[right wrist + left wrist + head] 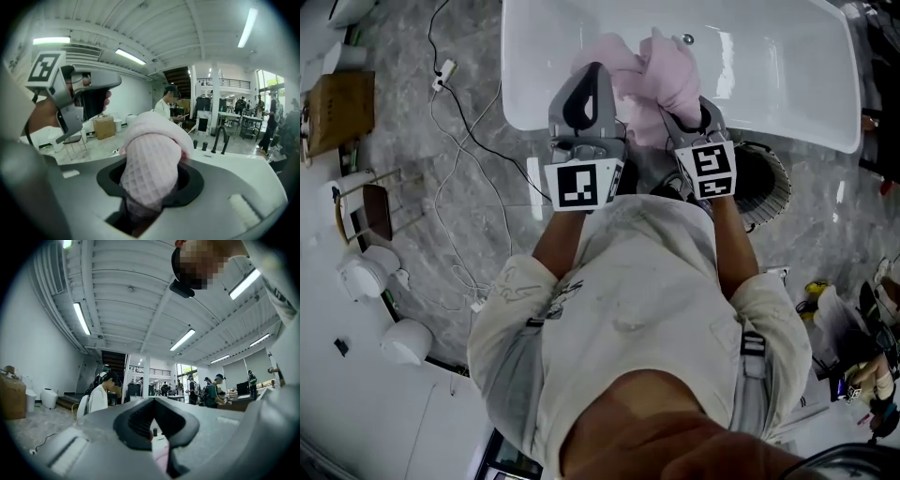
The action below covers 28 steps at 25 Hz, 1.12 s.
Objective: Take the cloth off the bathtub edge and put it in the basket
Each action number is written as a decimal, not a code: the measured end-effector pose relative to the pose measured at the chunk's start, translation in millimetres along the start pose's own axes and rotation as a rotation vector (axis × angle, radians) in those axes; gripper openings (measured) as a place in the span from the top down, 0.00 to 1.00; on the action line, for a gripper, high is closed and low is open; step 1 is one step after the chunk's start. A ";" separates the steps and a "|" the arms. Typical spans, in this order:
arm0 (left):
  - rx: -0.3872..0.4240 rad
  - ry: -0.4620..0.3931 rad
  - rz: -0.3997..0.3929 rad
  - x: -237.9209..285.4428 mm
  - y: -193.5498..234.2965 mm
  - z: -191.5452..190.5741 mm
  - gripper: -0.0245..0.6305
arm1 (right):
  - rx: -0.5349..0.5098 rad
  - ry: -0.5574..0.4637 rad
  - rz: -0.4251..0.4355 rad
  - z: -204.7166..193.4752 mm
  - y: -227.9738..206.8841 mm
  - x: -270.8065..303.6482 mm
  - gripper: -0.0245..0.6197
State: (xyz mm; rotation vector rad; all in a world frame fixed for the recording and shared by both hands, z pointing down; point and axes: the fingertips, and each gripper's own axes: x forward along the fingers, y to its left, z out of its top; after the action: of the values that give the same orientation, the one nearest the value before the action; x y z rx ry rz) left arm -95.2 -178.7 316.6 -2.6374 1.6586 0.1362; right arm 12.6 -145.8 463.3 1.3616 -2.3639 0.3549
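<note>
Cloth transfer, viewed from above. Nearest, to the right — basket (766, 184), dark and slatted, standing on the floor just beside the bathtub (778, 75). Beyond it, right hand-held gripper (687, 112) clamped on a thick fold of the pink waffle-weave cloth (661, 70); left hand-held gripper (591, 82) narrow, pinching a thinner fold at the cloth's left side. Cloth bunched between the two, held above the tub's near side. Judged light, soft and limp — it will sag and trail, so bunched folds give surer purchase than a single edge.
</note>
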 end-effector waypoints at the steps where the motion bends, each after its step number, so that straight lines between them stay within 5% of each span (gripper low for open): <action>1: 0.003 -0.008 -0.012 1.5 -5.8 2.4 0.96 | 0.005 -0.029 -0.027 7.2 -7.4 -7.5 0.71; 16: -0.019 -0.061 -0.225 23.5 -128.2 25.6 0.96 | 0.071 -0.331 -0.420 68.6 -101.8 -168.9 0.71; 28: -0.072 -0.070 -0.526 38.0 -270.1 25.6 0.96 | 0.132 -0.382 -0.750 38.5 -159.6 -315.3 0.71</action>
State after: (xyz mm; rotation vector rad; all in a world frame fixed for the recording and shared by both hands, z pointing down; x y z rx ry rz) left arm 162.8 -93.9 280.6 -2.9726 0.9081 0.2721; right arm 286.1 2.1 291.0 2.4111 -1.9008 0.0267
